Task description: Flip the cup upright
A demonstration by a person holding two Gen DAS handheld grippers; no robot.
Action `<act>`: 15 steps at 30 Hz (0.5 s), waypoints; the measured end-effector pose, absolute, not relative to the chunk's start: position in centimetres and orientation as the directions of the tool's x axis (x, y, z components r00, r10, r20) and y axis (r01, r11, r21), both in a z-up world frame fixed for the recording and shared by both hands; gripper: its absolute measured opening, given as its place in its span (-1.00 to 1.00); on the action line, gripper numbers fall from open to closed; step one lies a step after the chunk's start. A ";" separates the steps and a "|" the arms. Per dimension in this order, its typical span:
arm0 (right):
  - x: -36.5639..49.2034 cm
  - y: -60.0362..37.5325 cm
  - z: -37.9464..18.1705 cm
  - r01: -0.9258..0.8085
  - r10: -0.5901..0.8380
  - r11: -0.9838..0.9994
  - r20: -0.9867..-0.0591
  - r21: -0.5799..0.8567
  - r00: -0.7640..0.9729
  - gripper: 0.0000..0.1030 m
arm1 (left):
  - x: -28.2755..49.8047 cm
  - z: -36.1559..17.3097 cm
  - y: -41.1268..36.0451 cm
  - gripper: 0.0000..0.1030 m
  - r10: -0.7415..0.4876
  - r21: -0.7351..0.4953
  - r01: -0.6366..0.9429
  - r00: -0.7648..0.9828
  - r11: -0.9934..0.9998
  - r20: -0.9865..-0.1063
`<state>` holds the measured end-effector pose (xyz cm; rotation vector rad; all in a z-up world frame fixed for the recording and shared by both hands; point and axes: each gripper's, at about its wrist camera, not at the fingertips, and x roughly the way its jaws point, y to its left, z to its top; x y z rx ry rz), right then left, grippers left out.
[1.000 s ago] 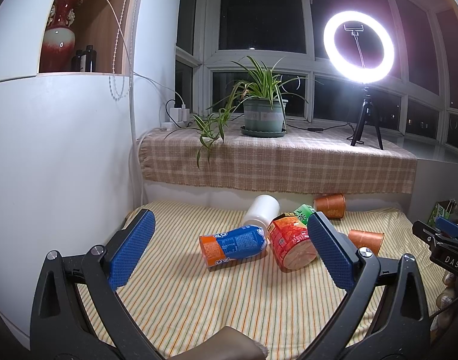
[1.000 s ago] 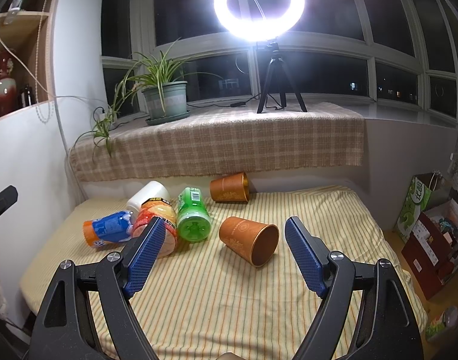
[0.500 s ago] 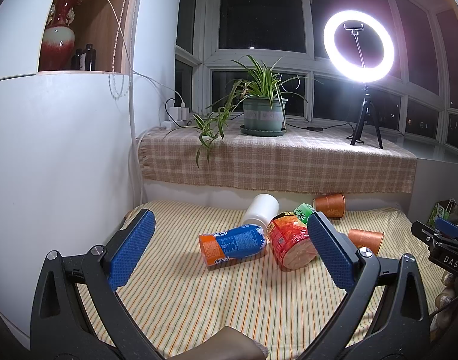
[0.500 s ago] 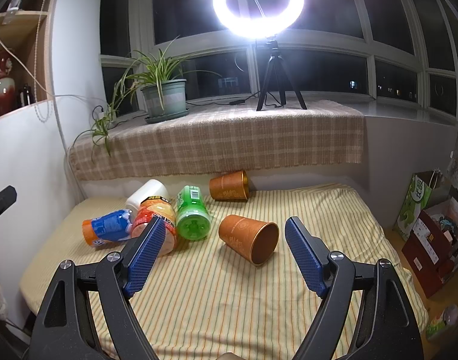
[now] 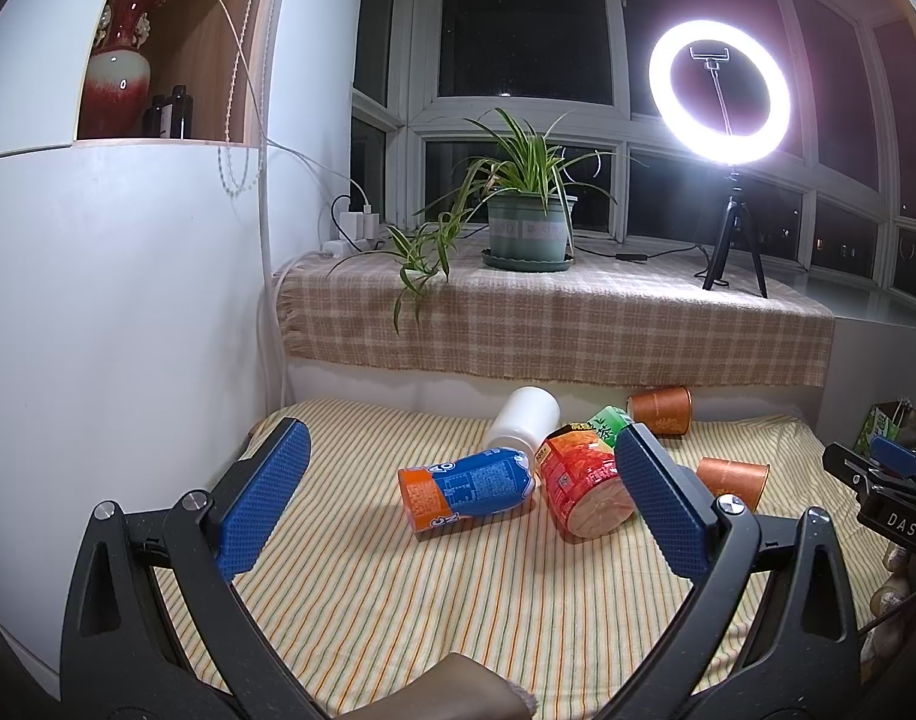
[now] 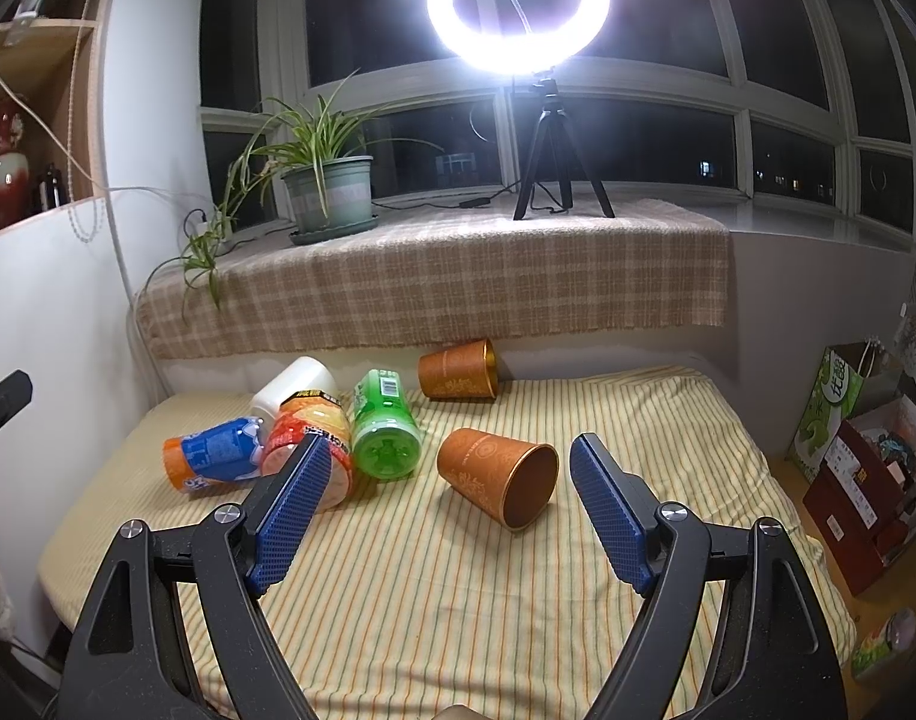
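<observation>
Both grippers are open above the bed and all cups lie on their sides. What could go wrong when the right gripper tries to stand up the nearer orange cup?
1. The near orange cup lies on its side on soft striped bedding; it may roll from the right gripper or tip again once stood up.
2. The green cup lies close beside it and could get bumped.

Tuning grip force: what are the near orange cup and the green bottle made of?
Near orange cup: looks like paper, matte orange with a gold print and a thin rolled rim; could be thin plastic. Green bottle: seems to be plastic, translucent glossy green with a moulded petal base and a wrapped label.
</observation>
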<state>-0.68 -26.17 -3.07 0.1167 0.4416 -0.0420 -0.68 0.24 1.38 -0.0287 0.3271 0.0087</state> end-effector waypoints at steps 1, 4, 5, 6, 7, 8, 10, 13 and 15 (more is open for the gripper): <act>-0.7 -26.1 -3.1 0.066 -0.016 0.992 -0.429 0.103 0.903 0.59 | -0.7 1.4 0.2 1.00 0.005 -0.026 -0.014 0.947 1.000 -0.322; -0.7 -26.1 -3.1 0.067 -0.016 0.992 -0.429 0.103 0.903 0.59 | -0.6 1.4 0.3 1.00 0.005 -0.027 -0.014 0.946 1.000 -0.323; -0.6 -26.1 -3.1 0.067 -0.017 0.993 -0.431 0.102 0.902 0.59 | -0.6 1.4 0.3 1.00 0.005 -0.027 -0.014 0.946 1.000 -0.323; -0.6 -26.1 -3.1 0.067 -0.016 0.992 -0.433 0.102 0.901 0.59 | -0.6 1.4 0.3 1.00 0.004 -0.027 -0.014 0.947 1.000 -0.322; -0.6 -26.1 -3.2 0.066 -0.015 0.992 -0.434 0.103 0.901 0.59 | -0.6 1.4 0.3 1.00 0.005 -0.027 -0.014 0.947 1.000 -0.322; -0.3 -25.9 -3.2 0.066 -0.015 0.993 -0.436 0.101 0.900 0.59 | -0.6 1.4 0.3 1.00 0.005 -0.027 -0.014 0.947 1.000 -0.323; -0.2 -25.8 -3.2 0.064 -0.014 0.993 -0.439 0.099 0.898 0.59 | -0.5 1.3 0.5 1.00 0.005 -0.028 -0.015 0.946 0.999 -0.325; 0.1 -25.6 -3.2 0.056 -0.008 0.994 -0.444 0.095 0.896 0.59 | -0.2 1.1 0.7 1.00 0.007 -0.030 -0.018 0.945 0.999 -0.328; 0.4 -25.4 -3.2 0.051 -0.005 0.995 -0.447 0.091 0.894 0.59 | 0.0 0.9 0.8 1.00 0.008 -0.031 -0.019 0.944 0.999 -0.331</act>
